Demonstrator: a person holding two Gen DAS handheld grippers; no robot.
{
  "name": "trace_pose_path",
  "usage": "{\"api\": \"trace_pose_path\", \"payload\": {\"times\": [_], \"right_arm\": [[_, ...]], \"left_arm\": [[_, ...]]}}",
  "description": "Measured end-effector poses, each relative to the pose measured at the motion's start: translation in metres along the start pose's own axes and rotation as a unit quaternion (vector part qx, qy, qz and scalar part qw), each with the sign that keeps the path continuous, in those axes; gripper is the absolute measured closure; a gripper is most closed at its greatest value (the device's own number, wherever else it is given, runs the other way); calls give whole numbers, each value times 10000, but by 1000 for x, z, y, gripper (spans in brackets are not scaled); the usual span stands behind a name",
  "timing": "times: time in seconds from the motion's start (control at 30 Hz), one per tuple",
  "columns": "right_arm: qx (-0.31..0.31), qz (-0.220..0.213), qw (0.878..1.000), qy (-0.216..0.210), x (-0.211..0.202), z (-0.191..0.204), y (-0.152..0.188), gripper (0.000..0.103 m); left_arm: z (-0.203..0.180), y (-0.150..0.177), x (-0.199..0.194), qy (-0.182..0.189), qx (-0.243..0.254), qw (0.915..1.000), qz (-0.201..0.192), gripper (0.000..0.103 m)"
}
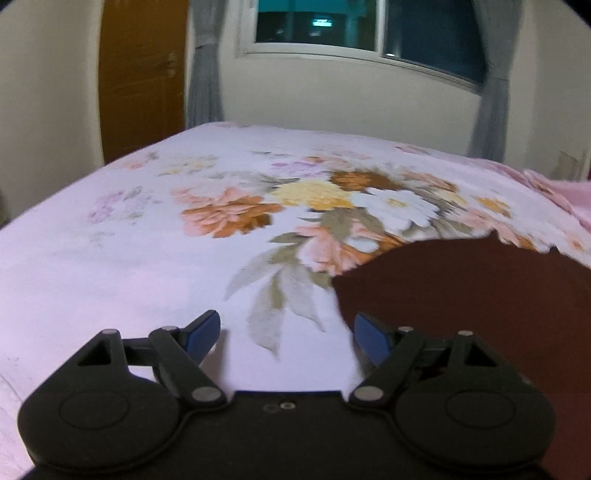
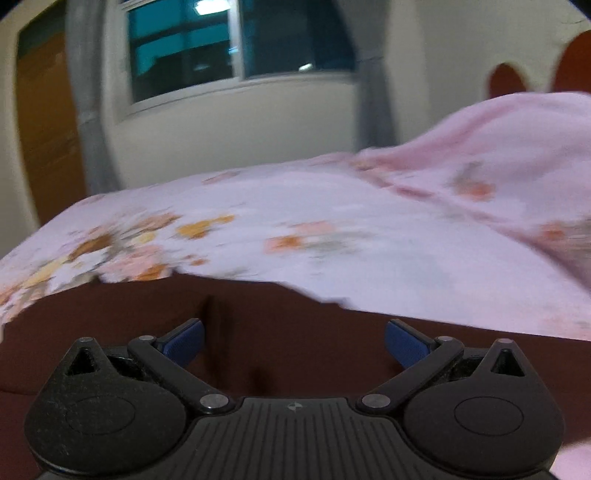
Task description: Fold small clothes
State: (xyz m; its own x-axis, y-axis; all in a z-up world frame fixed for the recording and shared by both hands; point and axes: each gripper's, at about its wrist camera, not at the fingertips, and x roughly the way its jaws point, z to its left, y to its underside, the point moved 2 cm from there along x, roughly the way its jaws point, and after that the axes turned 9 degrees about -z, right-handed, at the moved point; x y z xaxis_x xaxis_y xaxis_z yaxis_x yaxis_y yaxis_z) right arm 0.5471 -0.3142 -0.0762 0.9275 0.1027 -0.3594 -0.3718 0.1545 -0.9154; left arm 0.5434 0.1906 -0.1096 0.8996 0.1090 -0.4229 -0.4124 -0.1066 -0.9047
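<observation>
A dark maroon garment lies flat on the floral bedsheet, at the lower right of the left wrist view. My left gripper stands open just left of the garment's edge, over bare sheet, with nothing between its blue pads. In the right wrist view the same maroon garment fills the lower half of the picture. My right gripper hovers over it, open, its blue pads wide apart and holding nothing. The picture there is blurred by motion.
The bed's sheet carries a big flower print. A bunched pink blanket rises at the right. Behind the bed are a wall, a window with grey curtains, and a wooden door at the left.
</observation>
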Motion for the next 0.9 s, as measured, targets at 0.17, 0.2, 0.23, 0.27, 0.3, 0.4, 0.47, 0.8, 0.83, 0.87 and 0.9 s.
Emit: {"api": "trace_pose_path", "payload": {"times": [0.17,0.2,0.23,0.27,0.3,0.4,0.47,0.8,0.83,0.87,0.9], "right_arm": [[-7,397,9985,-364,37,21,16,0],[10,448,9982,-387,40,22,21,1],[35,495,9978,-429,42,21,25,23],[72,582,9974,-422,45,19,29,41],[100,663,9972,-324,48,17,32,54],[360,591,9963,-514,44,13,32,54],[421,647,9954,-576,43,15,31,54],[411,859,9926,-754,44,24,34,88],[407,844,9927,-754,43,23,34,88],[407,843,9927,-763,43,24,35,88],[402,849,9926,-772,43,24,36,90]], "left_arm": [[13,10,1,151,-78,9998,131,23],[13,12,1,193,-79,9997,142,23],[14,13,2,213,-91,9996,154,23],[14,14,3,207,-105,9996,154,23],[13,15,4,199,-103,9996,152,22],[10,15,3,191,-27,9997,158,22],[8,14,0,270,4,9996,88,22],[-30,14,8,576,372,9976,111,23],[-30,14,8,546,341,9979,108,23],[-31,15,8,534,345,9979,130,23],[-31,15,8,517,376,9979,141,23]]}}
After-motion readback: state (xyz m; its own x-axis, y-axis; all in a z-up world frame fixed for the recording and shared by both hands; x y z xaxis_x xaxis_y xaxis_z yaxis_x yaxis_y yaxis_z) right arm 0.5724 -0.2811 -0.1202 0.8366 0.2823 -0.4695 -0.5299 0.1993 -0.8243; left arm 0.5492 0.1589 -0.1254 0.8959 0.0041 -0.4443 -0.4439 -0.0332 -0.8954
